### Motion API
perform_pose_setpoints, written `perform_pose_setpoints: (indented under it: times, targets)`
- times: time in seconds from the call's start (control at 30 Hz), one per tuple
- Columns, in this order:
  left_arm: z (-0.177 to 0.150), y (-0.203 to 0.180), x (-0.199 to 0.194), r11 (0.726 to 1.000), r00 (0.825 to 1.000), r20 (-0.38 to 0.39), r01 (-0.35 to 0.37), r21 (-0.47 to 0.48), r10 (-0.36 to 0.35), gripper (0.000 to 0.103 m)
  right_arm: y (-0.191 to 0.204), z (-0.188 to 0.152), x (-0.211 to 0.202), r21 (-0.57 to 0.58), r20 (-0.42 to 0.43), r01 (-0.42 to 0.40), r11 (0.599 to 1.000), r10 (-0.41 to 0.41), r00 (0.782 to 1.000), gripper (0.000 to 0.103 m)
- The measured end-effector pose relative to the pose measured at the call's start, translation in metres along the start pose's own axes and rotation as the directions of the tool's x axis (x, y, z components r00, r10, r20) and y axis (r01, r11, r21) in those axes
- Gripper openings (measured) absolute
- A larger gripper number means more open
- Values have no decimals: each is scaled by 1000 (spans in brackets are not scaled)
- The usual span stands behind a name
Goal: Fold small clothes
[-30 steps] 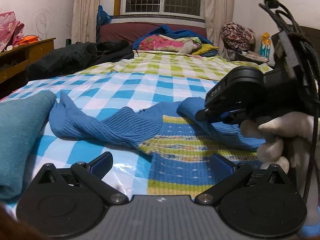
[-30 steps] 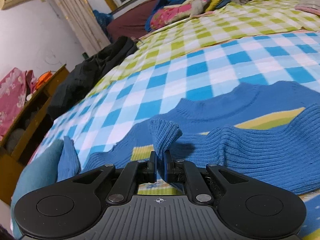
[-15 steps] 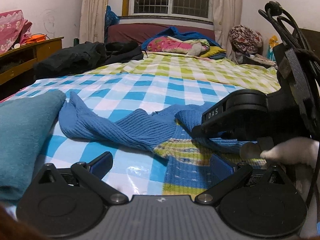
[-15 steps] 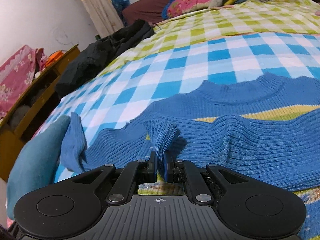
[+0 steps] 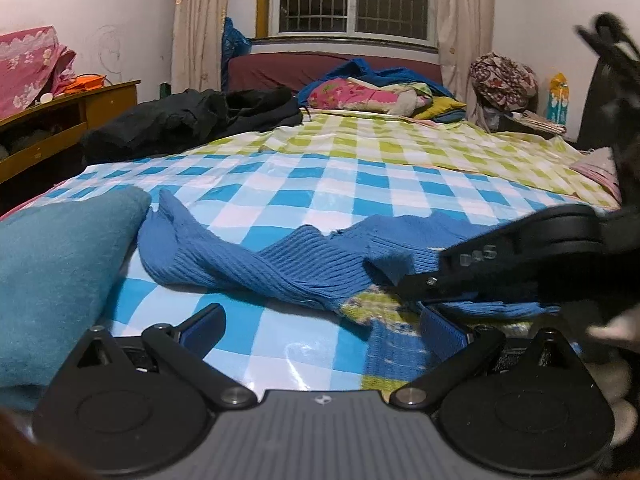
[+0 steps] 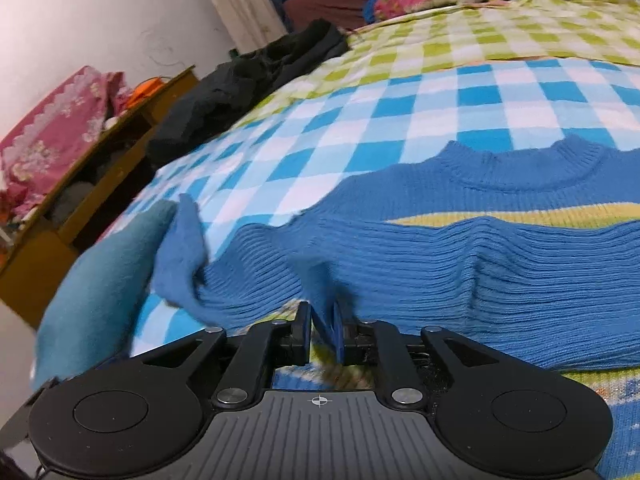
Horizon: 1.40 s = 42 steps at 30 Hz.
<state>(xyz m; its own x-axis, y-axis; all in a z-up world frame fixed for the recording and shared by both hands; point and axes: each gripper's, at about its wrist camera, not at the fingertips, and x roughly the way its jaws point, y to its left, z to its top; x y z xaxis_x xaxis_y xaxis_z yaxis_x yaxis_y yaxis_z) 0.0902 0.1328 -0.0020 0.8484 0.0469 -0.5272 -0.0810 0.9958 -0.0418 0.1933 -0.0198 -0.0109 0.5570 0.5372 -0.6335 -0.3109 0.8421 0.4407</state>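
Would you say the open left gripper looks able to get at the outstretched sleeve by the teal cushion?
Probably yes: the left gripper is open, and only bare checked sheet lies between it and the sleeve.

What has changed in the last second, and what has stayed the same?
The right hand-held gripper, shut on the sweater cuff, has carried it lower and further across the blue sweater, toward the other sleeve. The cuff now looks blurred with motion. The left hand-held gripper stays open over the hem, holding nothing. The teal cloth has not moved.
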Motion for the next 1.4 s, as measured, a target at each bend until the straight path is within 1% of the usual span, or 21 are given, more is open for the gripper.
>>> perform_pose_setpoints:
  times: [0.13, 0.23, 0.33, 0.4, 0.47, 0.53, 0.63, 0.77, 0.9, 0.97, 1.07, 1.2, 1.27, 1.3, 1.4]
  targets:
    - [2, 9, 2, 1000, 1000, 16, -16, -21, 16, 103, 4, -3, -7, -16, -4, -42, 999, 42, 999, 17]
    - [3, 20, 4, 998, 999, 21, -46, -45, 47, 103, 4, -3, -7, -11, -2, -39, 999, 39, 999, 17]
    - [5, 33, 8, 994, 997, 25, -68, -81, 70, 103, 4, -2, -1, -17, -17, -8, 1000, 7, 1000, 17]
    - [6, 42, 10, 991, 997, 27, -67, -118, 71, 103, 5, -3, 3, -26, -39, -5, 1000, 4, 999, 17]
    - [8, 50, 13, 986, 998, 28, -58, -154, 63, 103, 7, -3, 2, -39, -38, -2, 999, 0, 999, 17]
    - [12, 54, 17, 984, 997, 31, -59, -166, 65, 103, 11, 4, 0, -49, -35, -12, 999, 11, 999, 17]
    - [19, 59, 21, 982, 995, 36, -86, -169, 93, 103, 22, 22, 2, -67, -28, -30, 997, 29, 999, 17]
    - [24, 63, 31, 980, 996, 30, -83, -183, 90, 103, 44, 44, 10, -123, -23, -59, 991, 56, 998, 17]
    - [22, 62, 41, 981, 997, 23, -73, -179, 79, 103, 70, 65, 34, -180, -70, -95, 979, 84, 994, 17]
    - [19, 64, 43, 982, 997, 27, -67, -179, 73, 103, 85, 75, 51, -217, -102, -110, 970, 89, 991, 17]
    - [14, 70, 45, 982, 996, 32, -77, -173, 84, 103, 104, 87, 80, -261, -149, -125, 957, 88, 985, 17]
    - [12, 82, 45, 982, 995, 55, -69, -178, 80, 103, 127, 100, 122, -265, -199, -160, 951, 109, 974, 17]
    - [11, 84, 45, 982, 993, 71, -83, -168, 96, 95, 136, 105, 141, -260, -211, -181, 949, 127, 969, 17]
    - [10, 86, 45, 982, 990, 76, -101, -161, 115, 95, 142, 107, 151, -255, -219, -190, 948, 134, 966, 18]
    - [8, 91, 46, 982, 989, 96, -99, -159, 115, 96, 152, 114, 175, -254, -217, -190, 949, 135, 967, 20]
